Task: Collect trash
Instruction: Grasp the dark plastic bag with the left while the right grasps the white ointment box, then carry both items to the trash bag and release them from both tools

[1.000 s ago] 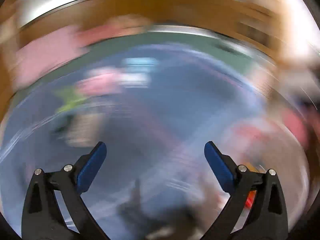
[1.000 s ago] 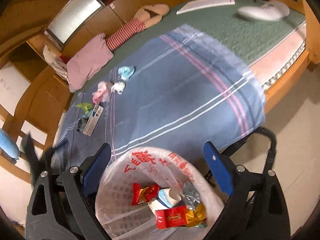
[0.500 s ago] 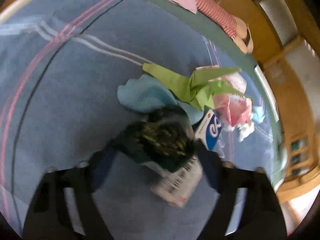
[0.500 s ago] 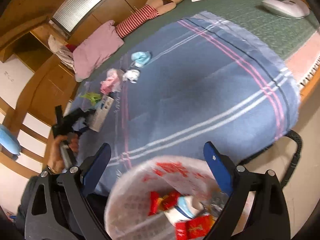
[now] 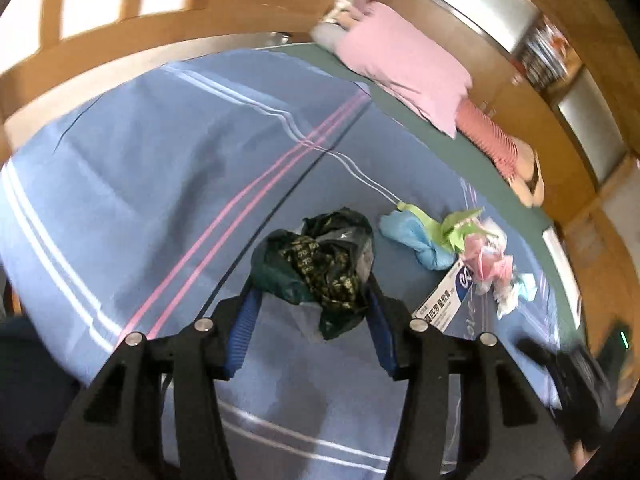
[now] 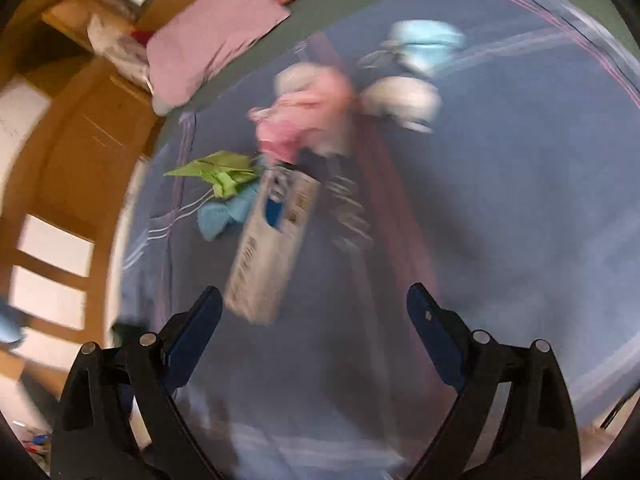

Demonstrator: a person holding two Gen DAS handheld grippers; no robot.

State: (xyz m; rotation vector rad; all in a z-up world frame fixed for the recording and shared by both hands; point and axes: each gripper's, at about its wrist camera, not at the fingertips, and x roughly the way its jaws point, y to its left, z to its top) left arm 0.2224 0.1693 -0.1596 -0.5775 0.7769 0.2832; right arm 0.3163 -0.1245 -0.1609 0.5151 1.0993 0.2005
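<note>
The left gripper (image 5: 310,300) is closing its jaws around one crumpled dark green plastic wrapper (image 5: 320,264), which is sitting between the blue pads on the blue striped bedsheet (image 5: 160,168). The right gripper (image 6: 312,312) is hanging wide open and empty. One white cardboard box (image 6: 268,248) is lying just ahead-left, long axis pointing away. Beyond: one green paper scrap (image 6: 218,170), one blue wad (image 6: 224,212), one pink wrapper (image 6: 304,120), blurred.

Crumpled dark green plastic wrapper (image 5: 320,268) — glossy, creased film. Blue striped cloth bedsheet (image 5: 160,184) — matt, woven. White printed cardboard box (image 5: 444,300), smooth. Pink cloth pillow (image 5: 404,64), matt.
</note>
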